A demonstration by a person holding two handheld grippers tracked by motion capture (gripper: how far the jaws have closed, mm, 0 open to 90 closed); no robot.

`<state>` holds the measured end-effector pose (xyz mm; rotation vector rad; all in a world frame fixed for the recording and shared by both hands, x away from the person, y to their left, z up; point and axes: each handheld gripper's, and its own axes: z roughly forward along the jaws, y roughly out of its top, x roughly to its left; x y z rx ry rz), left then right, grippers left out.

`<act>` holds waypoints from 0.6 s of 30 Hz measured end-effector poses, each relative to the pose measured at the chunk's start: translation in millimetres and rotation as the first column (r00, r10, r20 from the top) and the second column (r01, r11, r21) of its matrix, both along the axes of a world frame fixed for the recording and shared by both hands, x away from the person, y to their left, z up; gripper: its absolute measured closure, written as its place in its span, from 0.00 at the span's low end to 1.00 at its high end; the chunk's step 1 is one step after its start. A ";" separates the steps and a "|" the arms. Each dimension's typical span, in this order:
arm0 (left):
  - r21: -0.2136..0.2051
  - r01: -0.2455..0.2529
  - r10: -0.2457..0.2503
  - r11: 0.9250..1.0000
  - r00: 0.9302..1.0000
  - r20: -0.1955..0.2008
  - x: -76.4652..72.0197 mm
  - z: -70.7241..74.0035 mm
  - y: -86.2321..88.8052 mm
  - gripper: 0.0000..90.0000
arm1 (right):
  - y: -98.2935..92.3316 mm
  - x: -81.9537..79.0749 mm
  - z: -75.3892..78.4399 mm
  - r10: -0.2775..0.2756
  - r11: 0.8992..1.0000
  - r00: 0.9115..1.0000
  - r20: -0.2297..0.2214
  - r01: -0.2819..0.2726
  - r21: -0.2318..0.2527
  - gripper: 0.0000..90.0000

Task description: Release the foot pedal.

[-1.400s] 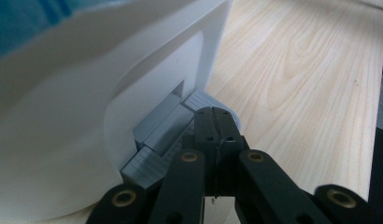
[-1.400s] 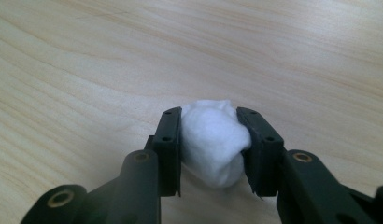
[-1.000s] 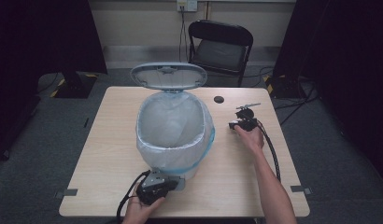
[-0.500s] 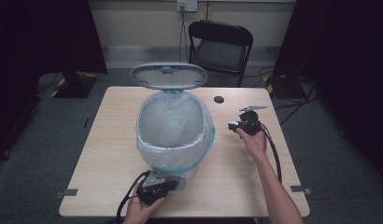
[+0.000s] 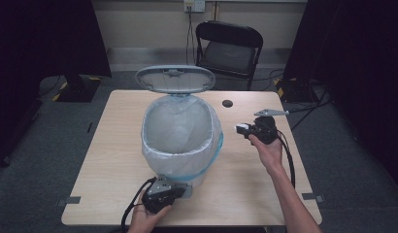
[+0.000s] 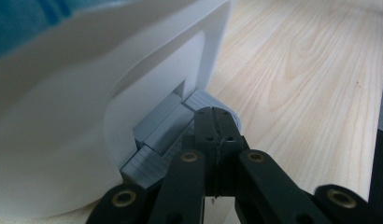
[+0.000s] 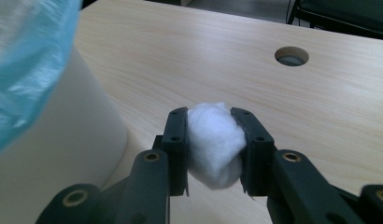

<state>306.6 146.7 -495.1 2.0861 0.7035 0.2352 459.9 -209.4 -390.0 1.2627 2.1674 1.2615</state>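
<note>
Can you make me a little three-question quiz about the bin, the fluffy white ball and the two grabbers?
1. True or false: the bin's lid is open.
2. What does the right gripper hold? A) a spoon B) a cotton ball C) a sock
3. The left gripper presses which part of the bin?

Key: 1 true. 2 B. 3 the grey pedal at its base.

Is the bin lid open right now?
Open: the lid stands raised behind the bin, whose lined mouth is uncovered.
</note>
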 end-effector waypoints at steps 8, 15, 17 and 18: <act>0.000 0.001 -0.001 1.000 1.000 0.001 0.0 0.0 0.1 1.00 | 2.7 -14.6 24.0 0.046 0.999 0.998 0.035 -0.045 -0.017 0.76; 0.001 -0.004 0.004 1.000 1.000 -0.001 -0.3 0.0 -0.2 1.00 | 7.4 -27.9 46.4 0.078 0.997 0.993 0.083 -0.078 -0.011 0.76; 0.001 -0.003 0.003 1.000 1.000 0.000 -0.2 0.0 -0.2 1.00 | 8.2 -32.9 55.3 0.087 0.996 0.990 0.108 -0.086 -0.017 0.76; 0.001 -0.002 0.002 1.000 1.000 0.000 -0.2 0.0 -0.1 1.00 | 7.7 -37.0 63.8 0.091 0.996 0.988 0.127 -0.090 -0.008 0.76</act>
